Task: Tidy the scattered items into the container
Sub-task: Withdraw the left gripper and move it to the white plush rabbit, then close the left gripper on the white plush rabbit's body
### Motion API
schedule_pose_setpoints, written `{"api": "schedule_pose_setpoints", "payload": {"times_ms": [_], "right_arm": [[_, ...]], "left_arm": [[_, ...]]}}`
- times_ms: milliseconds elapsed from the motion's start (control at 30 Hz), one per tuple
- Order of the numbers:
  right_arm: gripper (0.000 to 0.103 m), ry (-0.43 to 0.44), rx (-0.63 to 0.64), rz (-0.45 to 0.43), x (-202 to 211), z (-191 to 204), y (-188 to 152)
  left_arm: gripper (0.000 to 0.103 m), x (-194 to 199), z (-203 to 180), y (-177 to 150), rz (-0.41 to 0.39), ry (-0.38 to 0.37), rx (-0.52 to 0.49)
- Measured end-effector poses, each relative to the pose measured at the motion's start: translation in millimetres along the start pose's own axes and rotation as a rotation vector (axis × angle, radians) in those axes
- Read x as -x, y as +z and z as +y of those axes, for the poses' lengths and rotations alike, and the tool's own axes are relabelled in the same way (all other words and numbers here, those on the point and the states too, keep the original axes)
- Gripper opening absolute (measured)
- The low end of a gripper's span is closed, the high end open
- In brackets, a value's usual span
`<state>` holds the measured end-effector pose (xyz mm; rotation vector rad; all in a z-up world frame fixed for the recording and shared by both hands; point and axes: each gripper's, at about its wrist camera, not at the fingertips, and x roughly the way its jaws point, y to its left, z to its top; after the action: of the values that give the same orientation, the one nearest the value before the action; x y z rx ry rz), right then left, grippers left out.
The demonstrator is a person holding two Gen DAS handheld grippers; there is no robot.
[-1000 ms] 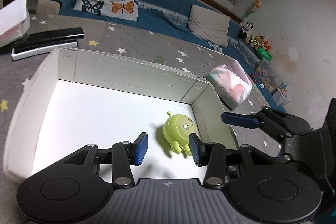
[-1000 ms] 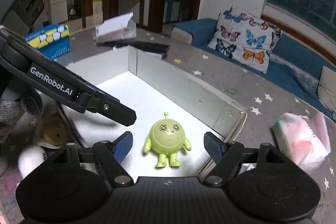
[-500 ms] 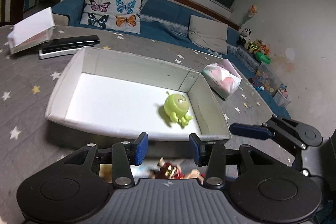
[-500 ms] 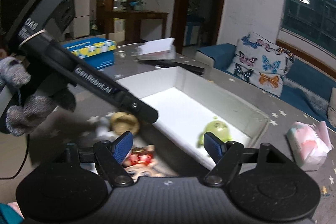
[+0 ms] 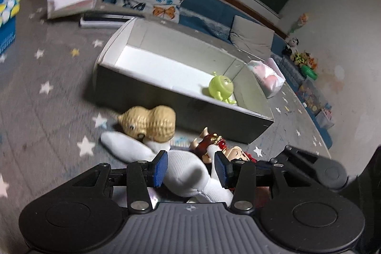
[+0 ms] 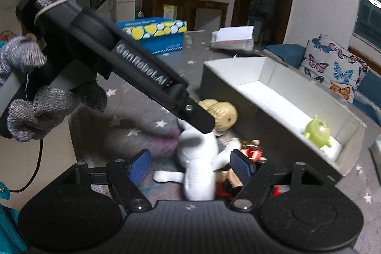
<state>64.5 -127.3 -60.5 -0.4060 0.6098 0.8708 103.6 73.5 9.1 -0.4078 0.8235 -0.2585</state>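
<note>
**Toys before the box, one inside**

The green round alien figurine (image 5: 220, 87) stands in the white open cardboard box (image 5: 133, 89), at its right end. Before the box's near wall lie the tan peanut-shaped toy (image 5: 148, 123), the white soft plush doll (image 5: 183, 170) and, right of it, the small red-and-brown figurine (image 5: 210, 143).
</note>
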Motion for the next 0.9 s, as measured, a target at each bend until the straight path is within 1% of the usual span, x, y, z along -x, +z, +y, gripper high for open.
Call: {"api": "schedule_pose_setpoints", "payload": {"times_ms": [100, 200, 333, 467, 567, 633, 700, 733, 900], "right_arm": [[0.074, -0.015, 0.009, 0.009, -11, 6, -1], [0.072, -0.019, 0.001, 0.018, -20, 7, 0], [0.07, -0.039, -0.004, 0.034, -32, 7, -1], [0.071, -0.044, -0.005, 0.048, -38, 6, -4], [0.068, -0.038, -0.007, 0.053, -39, 7, -6], [0.06, -0.028, -0.01, 0.049, -37, 7, -6], [0.056, -0.005, -0.018, 0.048, -33, 7, -6], [0.051, 0.007, -0.021, 0.049, -33, 8, -6], [0.049, 0.057, -0.027, 0.037, -28, 12, -9]], "left_arm": [[0.046, -5, 7, 3, 0.013, -0.014, 0.062], [0.046, -10, 12, 5, 0.01, 0.004, 0.087], [0.046, -19, 22, 6, 0.031, 0.013, 0.145], [0.046, -20, 29, 1, 0.043, -0.008, 0.176], [0.046, -15, 31, -2, 0.058, -0.014, 0.178], [0.046, -10, 32, -5, 0.071, -0.019, 0.18], [0.046, -6, 34, -8, 0.081, -0.026, 0.194], [0.046, -5, 35, -9, 0.085, -0.036, 0.206], [0.046, -4, 44, -11, 0.082, -0.045, 0.269]]}}
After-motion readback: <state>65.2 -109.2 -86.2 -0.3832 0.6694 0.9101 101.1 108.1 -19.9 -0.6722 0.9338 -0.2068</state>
